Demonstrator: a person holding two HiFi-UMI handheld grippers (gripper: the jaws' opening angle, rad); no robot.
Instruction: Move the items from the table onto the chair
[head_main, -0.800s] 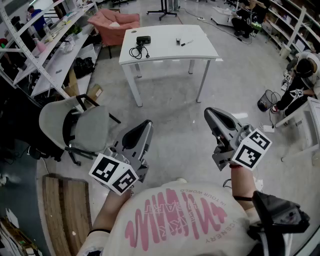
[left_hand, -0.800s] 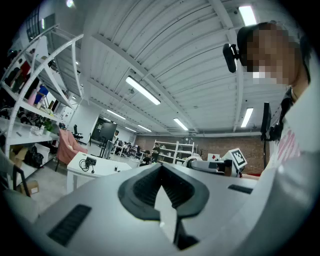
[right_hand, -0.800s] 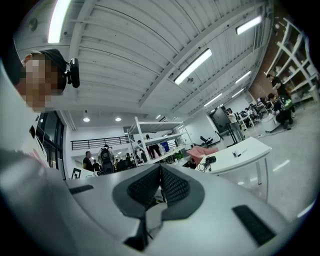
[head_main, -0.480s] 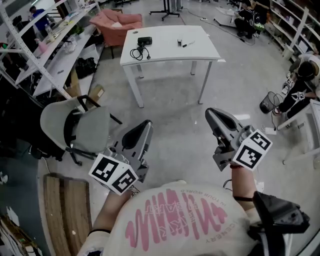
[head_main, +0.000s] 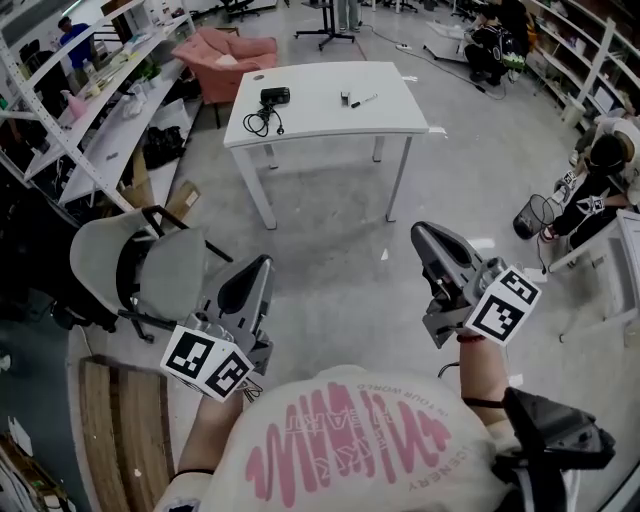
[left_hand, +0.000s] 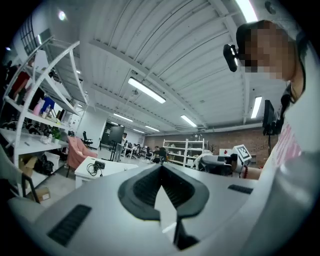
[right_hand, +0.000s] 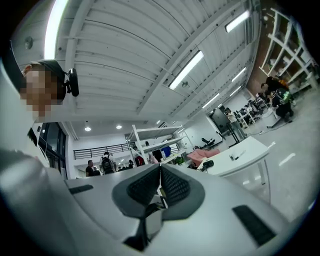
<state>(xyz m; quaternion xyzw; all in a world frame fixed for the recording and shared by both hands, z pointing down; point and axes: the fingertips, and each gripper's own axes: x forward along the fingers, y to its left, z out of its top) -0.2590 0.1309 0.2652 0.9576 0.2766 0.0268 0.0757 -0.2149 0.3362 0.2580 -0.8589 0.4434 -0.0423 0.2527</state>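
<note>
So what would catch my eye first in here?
Probably the left gripper and right gripper low in front, both shut and empty, each carrying a black-and-white patterned cube. Beyond them stands a white table with small items, and a grey chair sits at the left.

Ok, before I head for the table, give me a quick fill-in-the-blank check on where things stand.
1. The black adapter and the marker lie on the ____ table.
2. The left claw and the right claw are both ____ and hold nothing.
3. The grey chair, with nothing on its seat, stands nearer the ____ claw.
Missing words: white; shut; left.
</note>
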